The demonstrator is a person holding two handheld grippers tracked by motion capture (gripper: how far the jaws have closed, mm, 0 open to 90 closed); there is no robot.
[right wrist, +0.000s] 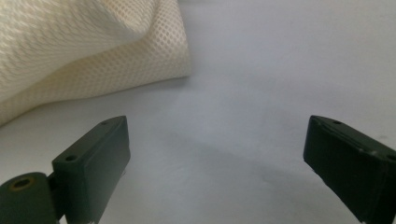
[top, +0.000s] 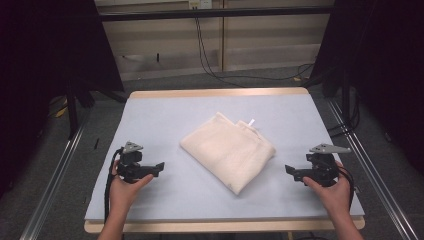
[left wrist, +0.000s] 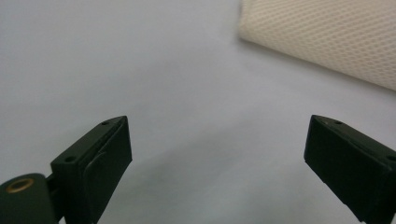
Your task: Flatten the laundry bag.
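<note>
- Broadly, the table [top: 150, 107] with its pale blue-grey top is the biggest thing, and both grippers hover low over its near half, one toward each side edge.
- Next, the cloth [top: 229, 150] lies folded between the two grippers, well apart from each, turned cornerwise; in the left gripper view it sits ahead and to the right of the jaws [left wrist: 327, 37], in the right gripper view ahead and to the left [right wrist: 84, 51].
- It is a cream mesh weave, so I judge it light, soft and floppy, not slippery or fragile; a fold or corner should pinch easily, and the corner nearest each gripper looks the handiest hold.
- Then the left gripper [top: 159, 167], jaws spread wide with nothing between them, points inward at the cloth.
- Likewise the right gripper [top: 289, 170], jaws wide apart and empty, faces the cloth from the other side.
- Last, a small white tag [top: 251, 122] sticks out at the cloth's far corner.
</note>
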